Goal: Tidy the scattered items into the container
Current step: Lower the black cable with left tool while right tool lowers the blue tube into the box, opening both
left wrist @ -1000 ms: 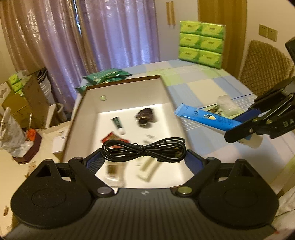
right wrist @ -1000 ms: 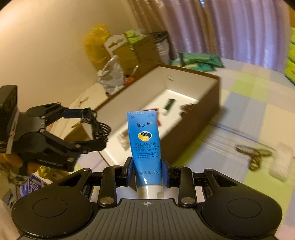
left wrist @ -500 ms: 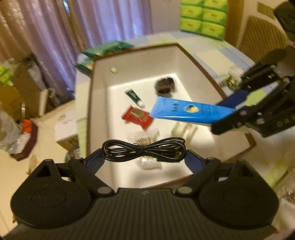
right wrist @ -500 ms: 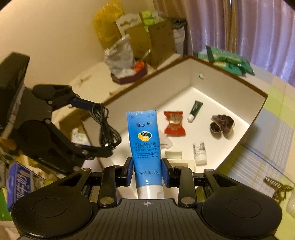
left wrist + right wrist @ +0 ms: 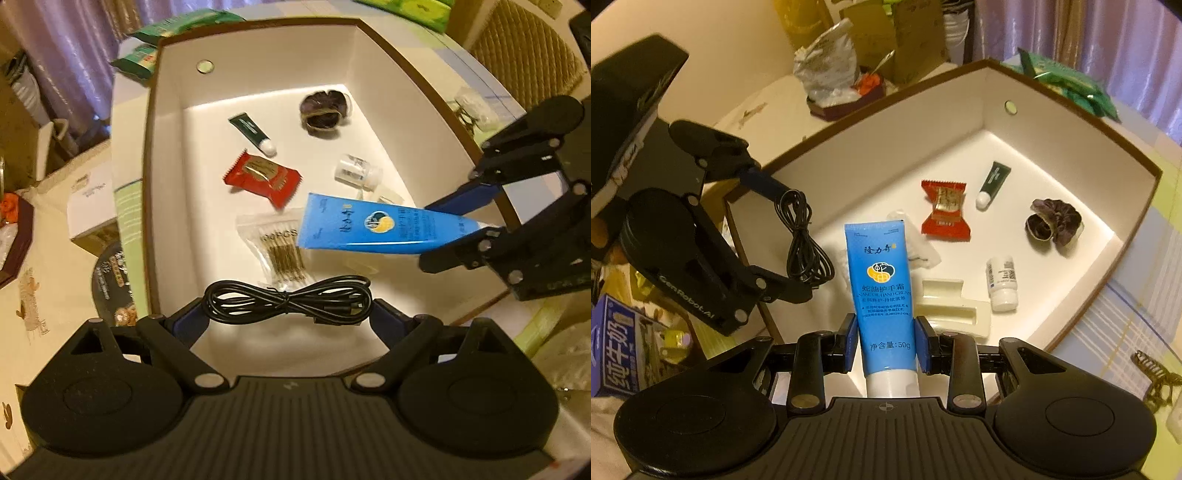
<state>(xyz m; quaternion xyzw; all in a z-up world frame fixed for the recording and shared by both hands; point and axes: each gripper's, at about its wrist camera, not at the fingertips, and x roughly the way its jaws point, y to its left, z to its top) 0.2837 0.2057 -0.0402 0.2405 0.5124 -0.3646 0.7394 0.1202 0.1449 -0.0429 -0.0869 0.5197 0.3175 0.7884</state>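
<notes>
Blue tube (image 5: 882,284) pinched in right tool (image 5: 885,343), black cable (image 5: 288,301) pinched in left tool (image 5: 288,321), one box (image 5: 155,155).

- The left gripper (image 5: 288,314) is holding a black cable (image 5: 288,301) tight between its two blue fingers (image 5: 186,326), which are sitting wide apart.
- The right gripper (image 5: 885,343) is squeezing a blue tube (image 5: 882,280) near its white cap end.
- Both grippers are hanging over the box (image 5: 388,48), close to each other, with the right one coming in from the side.
</notes>
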